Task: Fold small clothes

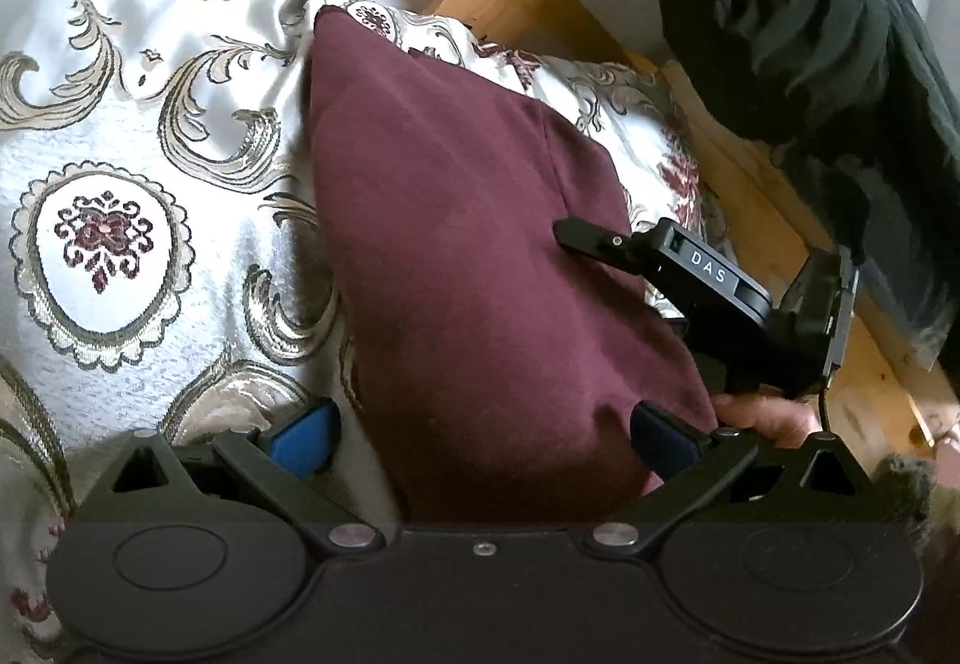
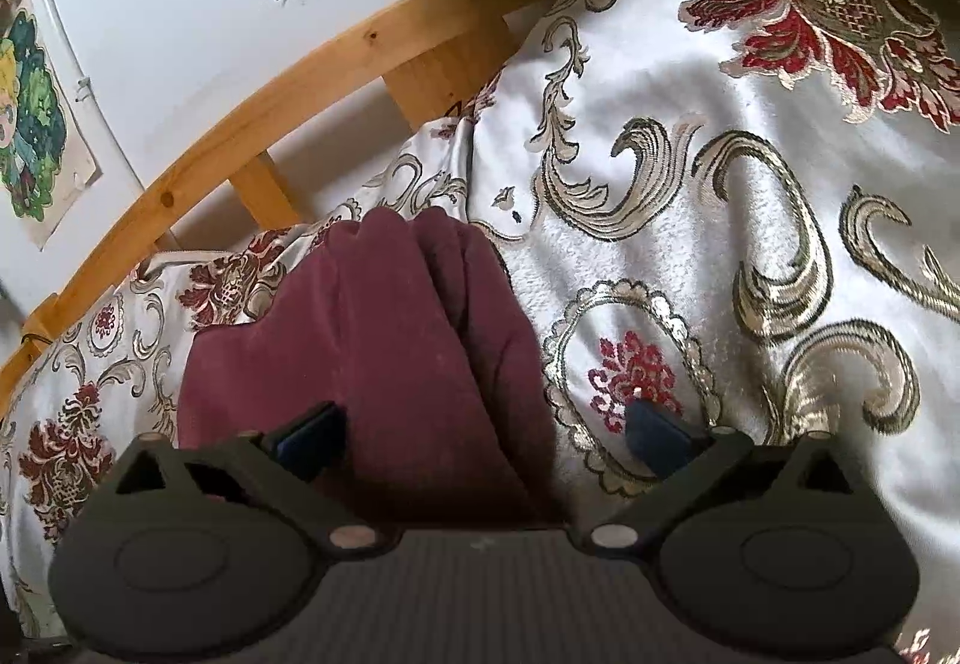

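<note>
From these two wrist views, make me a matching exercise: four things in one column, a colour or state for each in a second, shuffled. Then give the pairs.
Things:
1. garment
2. bedspread
3. bed rail
4. right gripper

Colour or state:
A. pale wood
B. jaws open
C. maroon, folded
D. white with scroll pattern

Pairs: 1-C, 2-D, 3-A, 4-B

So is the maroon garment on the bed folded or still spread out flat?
Folded. The maroon garment lies as a compact doubled shape on the patterned bedspread, with a layered edge showing in the right wrist view.
</note>
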